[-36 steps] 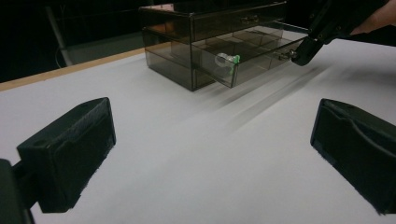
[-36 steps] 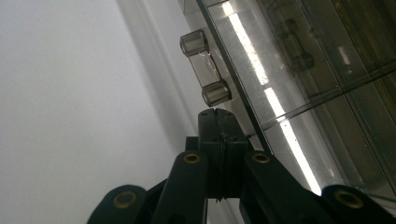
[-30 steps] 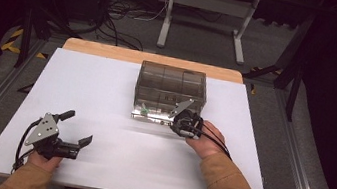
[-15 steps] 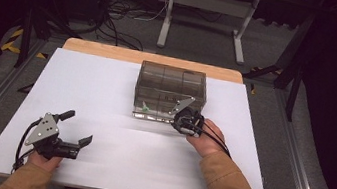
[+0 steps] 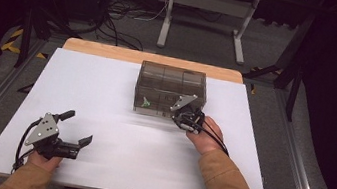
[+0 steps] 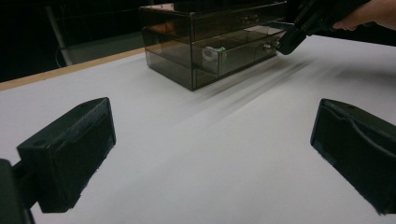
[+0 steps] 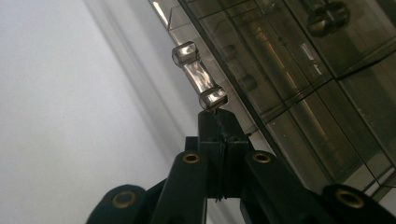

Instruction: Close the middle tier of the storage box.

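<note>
A smoky see-through drawer box stands on the white table top, right of centre. Something small and green lies in its lower drawer, also seen in the left gripper view. My right gripper is at the box's front. In the right gripper view its jaws are pressed together, with the tip against the lower end of the clear drawer handle. My left gripper rests near the front left of the table, open and with nothing between its jaws.
A wooden table edge runs along the back. Behind it are a grey stand and cables on the floor. Metal rails run along both sides of the table.
</note>
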Motion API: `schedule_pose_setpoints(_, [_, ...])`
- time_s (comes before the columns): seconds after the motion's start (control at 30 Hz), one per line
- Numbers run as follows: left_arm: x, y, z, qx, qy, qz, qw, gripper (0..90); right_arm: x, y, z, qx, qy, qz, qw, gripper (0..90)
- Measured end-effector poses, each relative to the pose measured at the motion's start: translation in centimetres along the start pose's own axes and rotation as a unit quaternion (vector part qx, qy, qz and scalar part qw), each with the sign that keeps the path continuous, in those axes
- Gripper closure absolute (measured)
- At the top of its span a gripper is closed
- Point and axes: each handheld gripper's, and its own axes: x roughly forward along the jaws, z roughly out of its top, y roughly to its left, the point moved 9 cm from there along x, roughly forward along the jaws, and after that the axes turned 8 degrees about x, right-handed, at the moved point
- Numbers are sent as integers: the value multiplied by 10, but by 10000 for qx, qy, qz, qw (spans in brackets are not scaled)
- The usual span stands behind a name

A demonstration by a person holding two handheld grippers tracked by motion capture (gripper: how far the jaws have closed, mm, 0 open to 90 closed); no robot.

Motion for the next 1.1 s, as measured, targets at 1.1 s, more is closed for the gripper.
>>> schedule_pose_setpoints(1.1, [0, 0, 0, 0, 4, -15, 10000, 11, 14, -20, 11, 327, -410, -480, 9975, 900])
